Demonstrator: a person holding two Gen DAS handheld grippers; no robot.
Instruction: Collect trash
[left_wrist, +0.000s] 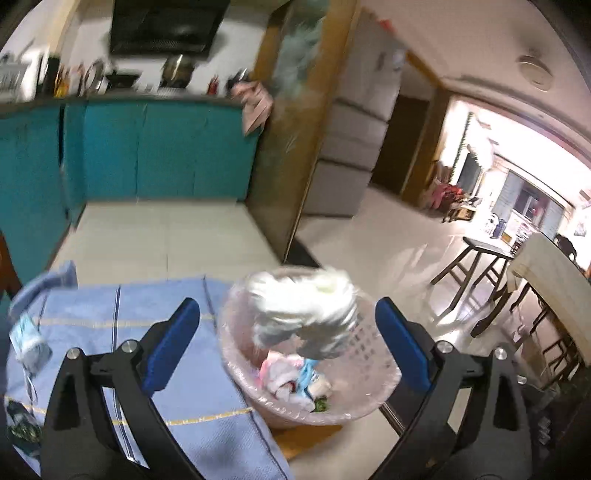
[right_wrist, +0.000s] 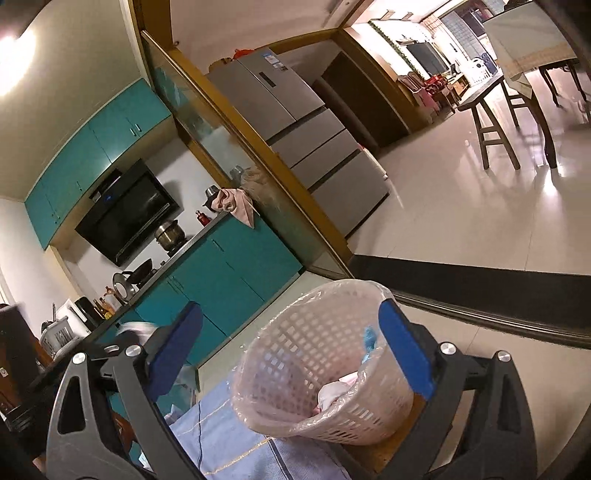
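A pink mesh waste basket (left_wrist: 373, 354) lined with a clear bag stands at the edge of a blue cloth (left_wrist: 129, 306). Pink, white and blue scraps lie in its bottom. A blurred white crumpled wad (left_wrist: 306, 295) hangs loose just over the basket's mouth. My left gripper (left_wrist: 286, 306) is open around it, and neither blue pad touches it. A pale blue wrapper (left_wrist: 27, 338) and a dark green packet (left_wrist: 20, 424) lie on the cloth at far left. In the right wrist view the basket (right_wrist: 295, 354) sits between the spread fingers of my right gripper (right_wrist: 290, 309), which holds nothing.
Teal kitchen cabinets (left_wrist: 166, 147) run behind the cloth-covered surface. A wood-framed glass door (left_wrist: 295, 129) and a grey fridge (right_wrist: 295, 110) stand to the right. Dark stools (left_wrist: 476, 266) and a covered dining table (left_wrist: 546, 266) stand on the shiny tiled floor.
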